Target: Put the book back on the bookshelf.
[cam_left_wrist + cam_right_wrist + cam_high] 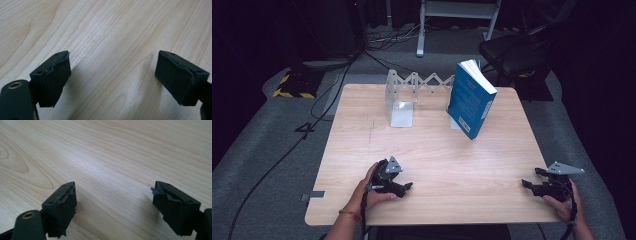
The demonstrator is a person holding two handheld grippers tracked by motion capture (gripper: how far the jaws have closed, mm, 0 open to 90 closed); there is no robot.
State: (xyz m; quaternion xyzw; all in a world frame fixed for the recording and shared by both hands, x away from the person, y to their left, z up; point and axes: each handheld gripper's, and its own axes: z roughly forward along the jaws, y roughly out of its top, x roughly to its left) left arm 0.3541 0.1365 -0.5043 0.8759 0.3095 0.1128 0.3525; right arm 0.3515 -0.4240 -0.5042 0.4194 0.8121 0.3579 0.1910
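Note:
A blue book (471,99) stands tilted at the back of the wooden table (437,150), leaning by a white accordion book rack (412,85) with a clear bookend (402,114). My left gripper (406,187) rests near the front edge, left of centre, jaws pointing right. In the left gripper view the left gripper (112,75) is open over bare wood. My right gripper (530,180) sits at the front right corner, jaws pointing left. Seen in its own view, the right gripper (113,202) is open with nothing between its pads.
A dark office chair (517,50) stands behind the table's far right corner. Cables (312,120) trail across the grey floor at the left, near a yellow-and-black striped base (292,87). White frame legs (422,30) rise at the back.

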